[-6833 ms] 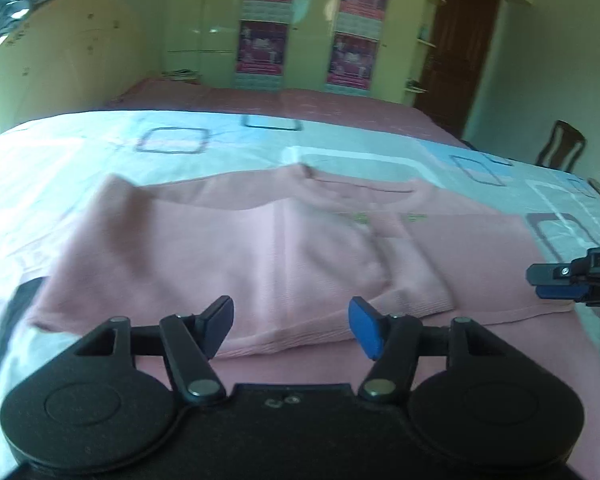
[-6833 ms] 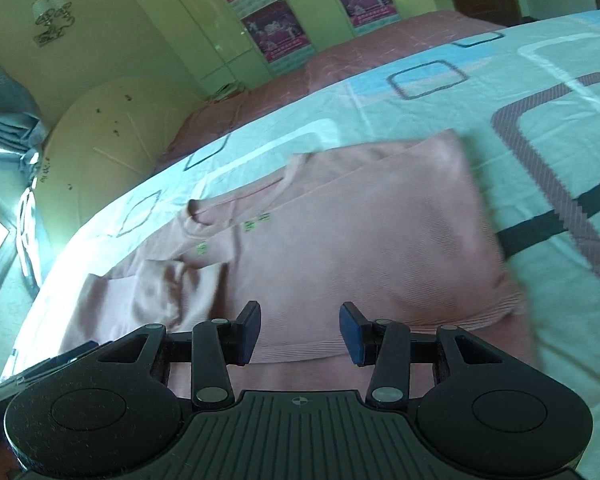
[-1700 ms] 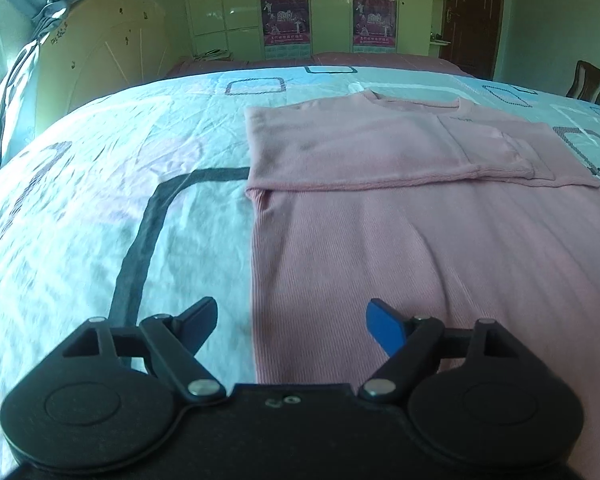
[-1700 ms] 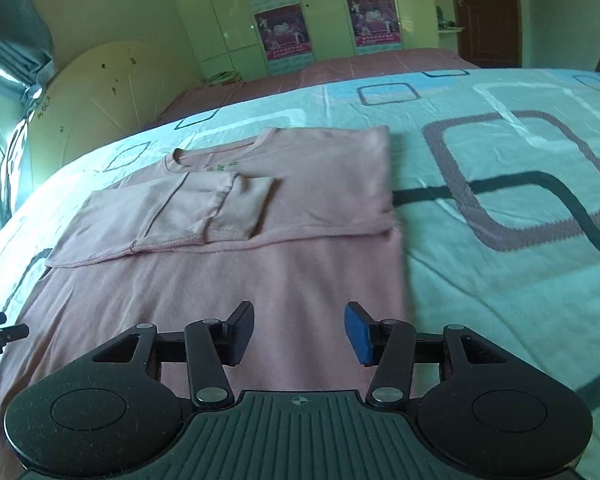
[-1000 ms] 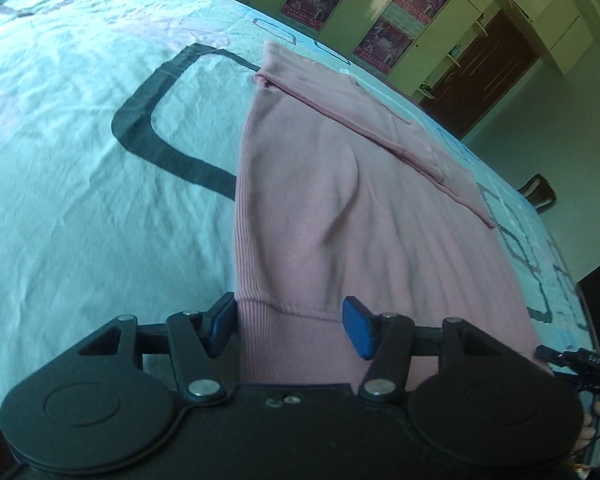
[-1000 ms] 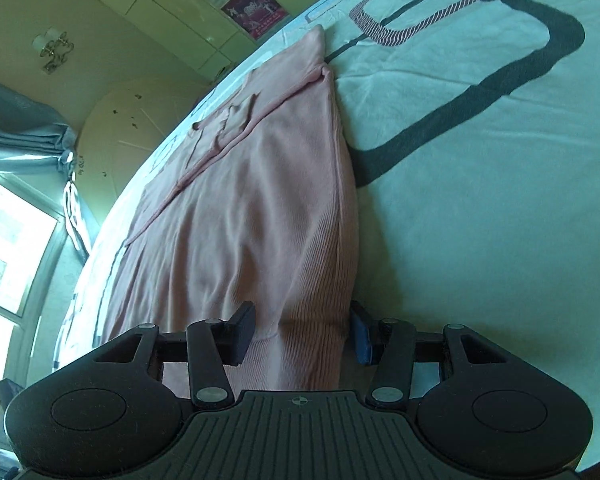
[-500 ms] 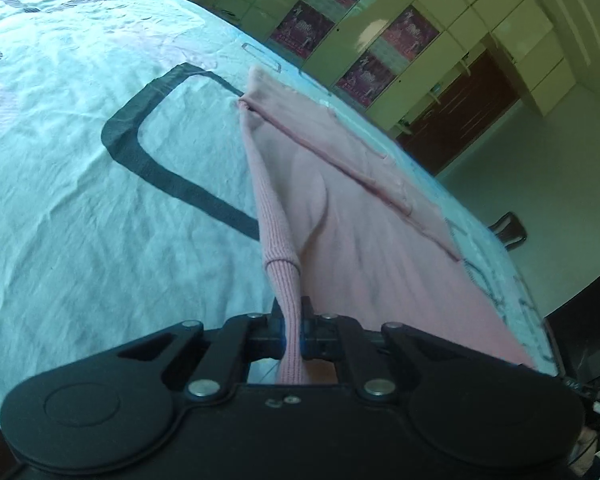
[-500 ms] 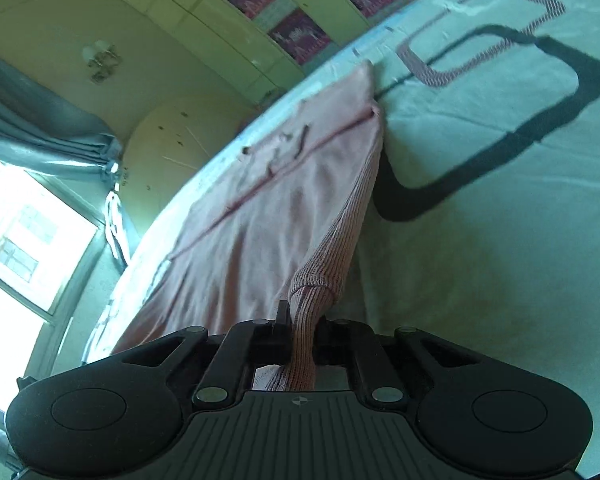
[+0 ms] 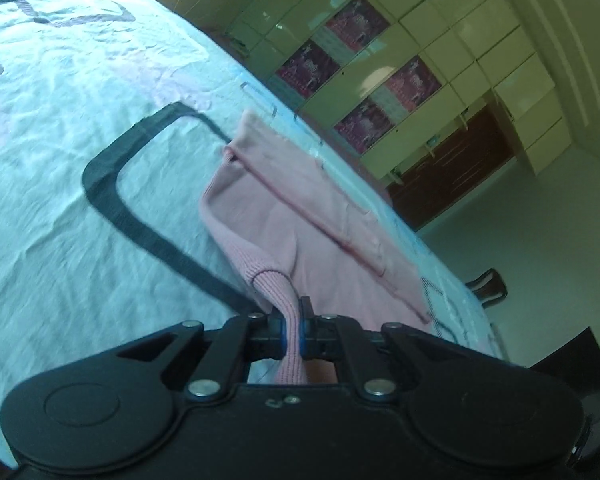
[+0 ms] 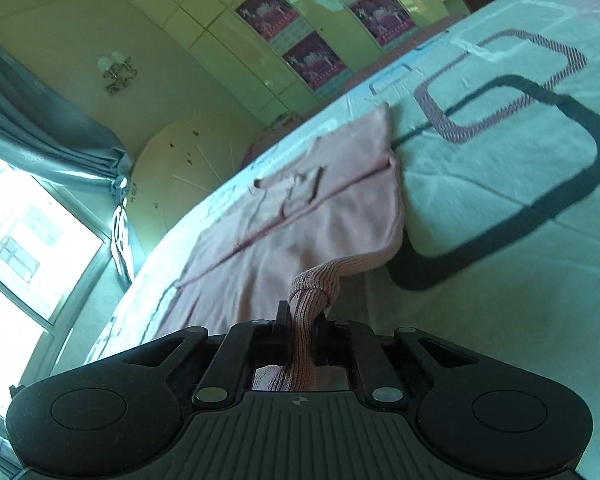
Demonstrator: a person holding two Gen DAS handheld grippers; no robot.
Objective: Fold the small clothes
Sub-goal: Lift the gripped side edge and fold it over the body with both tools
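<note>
Sweater (image 9: 300, 208) hem pinched in left tongs (image 9: 293, 330) and right tongs (image 10: 303, 334), patterned bedsheet (image 9: 60, 160) beneath, wardrobe (image 9: 420, 60) behind

Both grippers, open a second ago, have closed on the ribbed hem of the pink sweater (image 9: 300, 216): the left gripper (image 9: 293, 334) at lower centre, the right gripper (image 10: 302, 336) likewise. The pinched corners have lifted off the bed (image 9: 60, 160), bunching the fabric.
</note>
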